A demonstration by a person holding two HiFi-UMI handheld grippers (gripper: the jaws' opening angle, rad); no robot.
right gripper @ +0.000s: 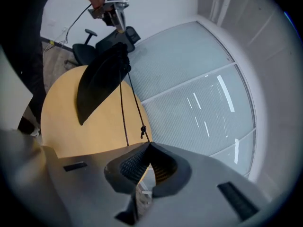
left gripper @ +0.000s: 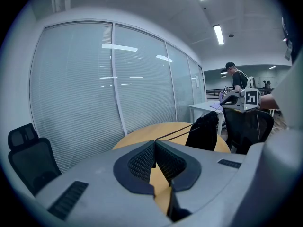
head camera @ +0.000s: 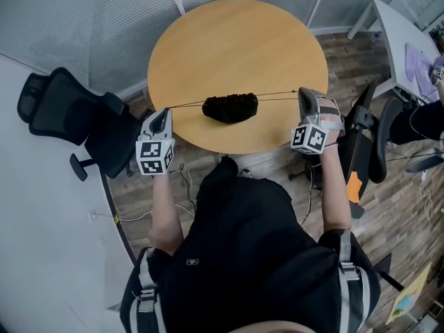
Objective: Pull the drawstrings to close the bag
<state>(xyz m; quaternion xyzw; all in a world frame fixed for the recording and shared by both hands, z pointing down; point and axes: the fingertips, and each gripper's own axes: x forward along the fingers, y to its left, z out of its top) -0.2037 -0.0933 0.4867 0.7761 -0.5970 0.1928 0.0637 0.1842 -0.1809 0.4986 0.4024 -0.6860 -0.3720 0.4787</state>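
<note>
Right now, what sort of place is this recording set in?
Likely an office meeting area: a round light-wood table, a black swivel office chair, and ribbed glass partition walls.

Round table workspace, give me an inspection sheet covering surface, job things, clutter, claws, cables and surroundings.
Surface: round wooden table, holding only the bag.
Job's things: black bag, bunched up near the front edge; drawstrings stretched taut out of both sides.
Clutter: nothing seen on the table.
Grippers: left claw shut on the drawstrings at the table's left edge; right claw shut on the drawstrings at its right edge.
Cables: loose wires on the floor by the table's front edge.
Surroundings: black office chair at left, glass wall with blinds behind, white desk at right, wood floor.
</note>
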